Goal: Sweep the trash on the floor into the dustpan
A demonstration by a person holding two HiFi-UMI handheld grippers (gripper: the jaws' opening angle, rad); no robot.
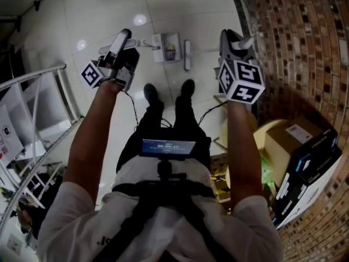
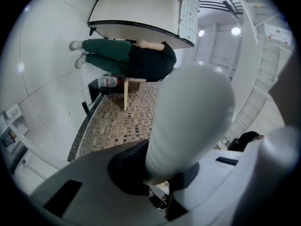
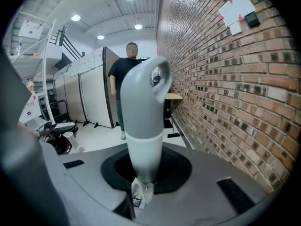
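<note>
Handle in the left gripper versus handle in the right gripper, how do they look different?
The left handle looks plain white; the right handle is grey above a white lower section. The left handle ends in a solid rounded tip; the right handle has a hanging hole near its tip. The left handle leans right in its gripper view; the right handle stands upright. Both are clamped in shut jaws, by the left gripper and right gripper.
</note>
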